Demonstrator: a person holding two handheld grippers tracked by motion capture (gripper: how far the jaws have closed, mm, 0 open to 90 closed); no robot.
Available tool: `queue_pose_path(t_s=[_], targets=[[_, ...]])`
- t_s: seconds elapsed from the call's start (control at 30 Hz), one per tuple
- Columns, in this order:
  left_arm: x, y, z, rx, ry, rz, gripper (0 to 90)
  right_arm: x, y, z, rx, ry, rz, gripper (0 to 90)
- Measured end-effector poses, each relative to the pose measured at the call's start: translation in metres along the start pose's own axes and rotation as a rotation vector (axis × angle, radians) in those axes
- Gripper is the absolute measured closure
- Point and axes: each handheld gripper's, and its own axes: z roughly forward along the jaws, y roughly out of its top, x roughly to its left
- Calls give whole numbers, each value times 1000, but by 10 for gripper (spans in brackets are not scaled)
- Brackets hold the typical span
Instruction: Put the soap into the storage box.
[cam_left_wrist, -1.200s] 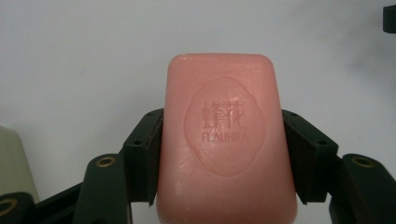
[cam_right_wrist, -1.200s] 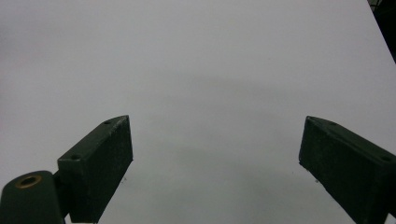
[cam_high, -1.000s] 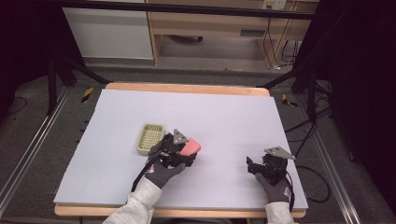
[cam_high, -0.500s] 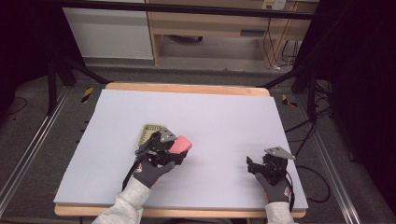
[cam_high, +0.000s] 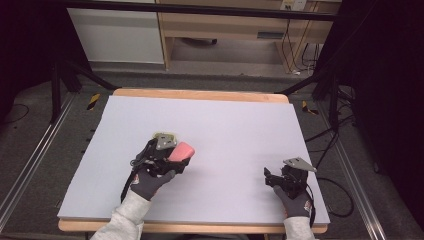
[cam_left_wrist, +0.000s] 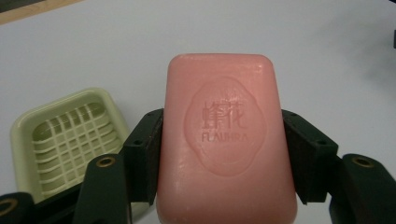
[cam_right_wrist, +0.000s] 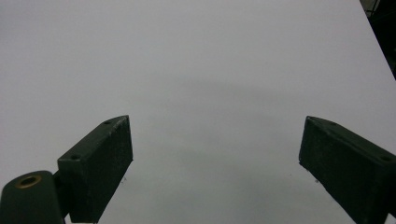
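The white table (cam_high: 235, 135) carries a pale green slatted soap dish (cam_left_wrist: 60, 140), and just beside that dish the left gripper (cam_high: 167, 155) holds a pink soap bar (cam_left_wrist: 226, 140) clear of the surface, its fingers (cam_left_wrist: 147, 149) clamped on the bar's two long sides, while the right gripper (cam_right_wrist: 215, 163) rests near the table's right edge with its fingers wide apart and nothing between them. The soap is a rounded, glossy block stamped with an oval crest and lettering; I judge it stiff, fairly dense and slippery, so the flat long sides near mid-length are the safest hold
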Motion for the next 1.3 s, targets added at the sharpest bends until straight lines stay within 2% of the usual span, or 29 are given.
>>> queue_pose_path(t_s=[0.1,0.43,1.3], targets=[[8,-2,-3,-5,21,-20,371,1,0,0,4,0,1,99],[21,-7,-1,-3,46,-57,371,2,0,0,1,1,-5,99],[52,-8,2,-10,96,-115,371,4,0,2,1,-3,-14,95]])
